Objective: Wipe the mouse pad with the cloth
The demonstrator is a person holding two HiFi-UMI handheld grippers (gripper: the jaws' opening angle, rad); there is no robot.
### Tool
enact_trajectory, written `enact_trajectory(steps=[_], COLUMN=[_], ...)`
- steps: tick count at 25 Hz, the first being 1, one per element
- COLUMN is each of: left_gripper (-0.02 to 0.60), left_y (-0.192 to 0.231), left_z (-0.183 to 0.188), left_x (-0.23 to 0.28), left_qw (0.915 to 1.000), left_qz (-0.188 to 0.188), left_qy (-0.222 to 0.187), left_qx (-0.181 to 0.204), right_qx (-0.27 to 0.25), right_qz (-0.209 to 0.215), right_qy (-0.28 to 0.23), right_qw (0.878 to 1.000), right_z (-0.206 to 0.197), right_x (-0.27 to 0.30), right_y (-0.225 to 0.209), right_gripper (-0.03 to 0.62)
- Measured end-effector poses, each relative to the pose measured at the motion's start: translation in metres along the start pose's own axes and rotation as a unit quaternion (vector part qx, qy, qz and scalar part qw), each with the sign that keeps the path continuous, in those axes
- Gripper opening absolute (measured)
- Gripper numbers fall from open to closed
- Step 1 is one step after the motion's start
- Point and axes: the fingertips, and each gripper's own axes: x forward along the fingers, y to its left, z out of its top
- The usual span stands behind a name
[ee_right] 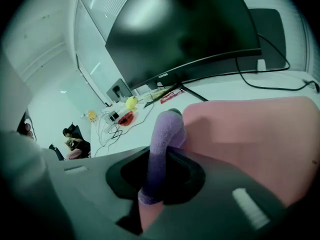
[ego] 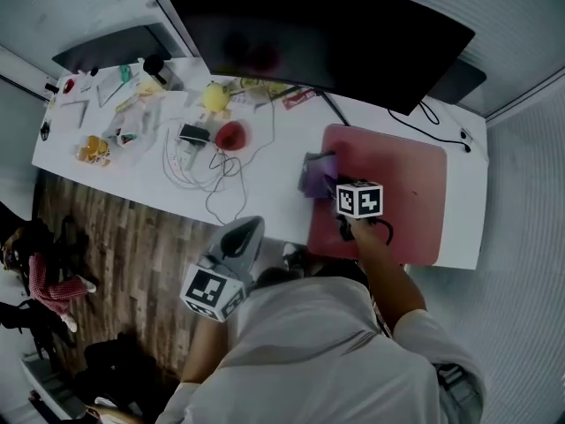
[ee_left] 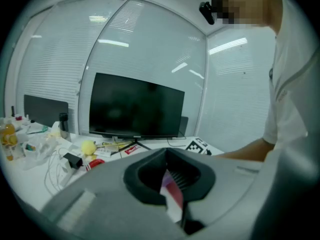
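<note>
A pink mouse pad (ego: 406,184) lies on the right part of the white desk (ego: 132,179), in front of the monitor. A purple cloth (ego: 314,175) rests at the pad's left edge. My right gripper (ego: 334,191) is shut on that cloth, and in the right gripper view the cloth (ee_right: 165,139) rises from between the jaws of the right gripper (ee_right: 160,176) over the mouse pad (ee_right: 250,134). My left gripper (ego: 243,234) hangs off the desk's near edge by my body. In its own view the left gripper (ee_left: 172,184) has its jaws together with nothing held.
A wide black monitor (ego: 318,34) stands at the back. White cables (ego: 199,166), a yellow ball (ego: 214,95), a red object (ego: 230,134) and several small items crowd the desk's left half. A black cable (ego: 441,122) runs behind the pad. Wooden floor (ego: 132,254) lies at left.
</note>
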Motion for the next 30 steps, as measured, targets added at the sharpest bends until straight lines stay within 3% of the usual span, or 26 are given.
enact_trajectory(steps=[13,30], left_gripper=[0.002,0.002], left_y=[-0.084,-0.245], left_z=[0.019,0.018], left_x=[0.082,0.18], left_qw=[0.9954,0.9916], left_qz=[-0.092,-0.124], left_qy=[0.007,0.017], left_qx=[0.027,0.034], right_qx=[0.075,0.136], right_qz=[-0.099,-0.168], right_qy=[-0.033,-0.08], right_qw=[0.992,0.973], right_z=[-0.036,-0.079], right_x=[-0.118,-0.282], right_y=[-0.141,-0.323], right_gripper=[0.054,0.054])
